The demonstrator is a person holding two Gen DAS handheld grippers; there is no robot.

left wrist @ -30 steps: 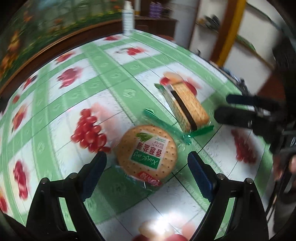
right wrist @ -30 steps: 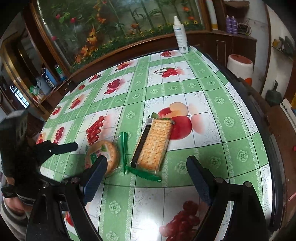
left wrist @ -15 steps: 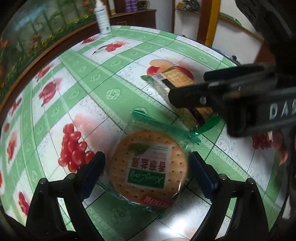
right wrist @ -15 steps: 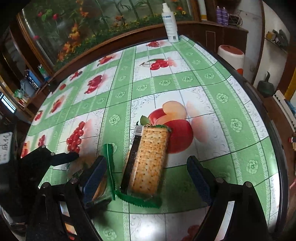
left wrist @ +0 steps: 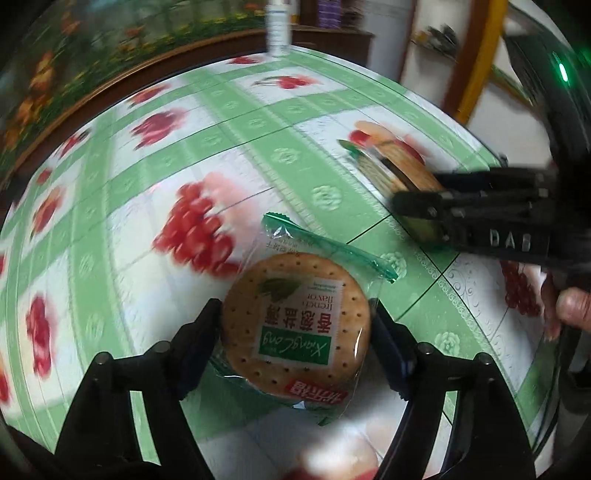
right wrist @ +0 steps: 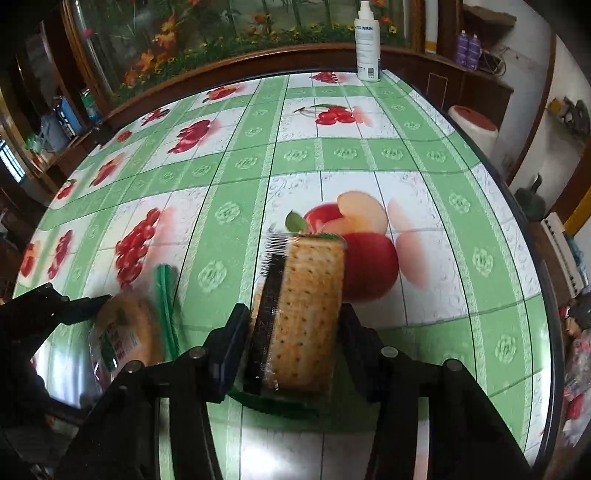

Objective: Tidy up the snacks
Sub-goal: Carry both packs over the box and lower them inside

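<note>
Two snack packs, one per gripper. Left gripper [left wrist: 295, 339]: jaws have just been closing and now sit against both sides of the round cracker pack [left wrist: 295, 321], which fills the gap between the pads, label facing up (text reads upside down from this camera). Its green sealed edge [left wrist: 328, 247] sticks out past the fingertips. Right gripper [right wrist: 291, 339]: jaws have just closed too, pads pressing both long sides of the rectangular cracker pack [right wrist: 306, 310]. Pack runs lengthways away from the camera, dark tray edge on its left side, near end between the pads, far end out over the apple print. In the right wrist view the round pack [right wrist: 129, 328] sits to the left, just beside, with a left finger [right wrist: 70, 302] on it. Both packs are low over the green fruit-print tablecloth [right wrist: 369, 155]; contact with it unclear. Far edge of the table: white spray bottle [right wrist: 367, 44], upright. Behind it a flowered panel [right wrist: 207, 33].
</note>
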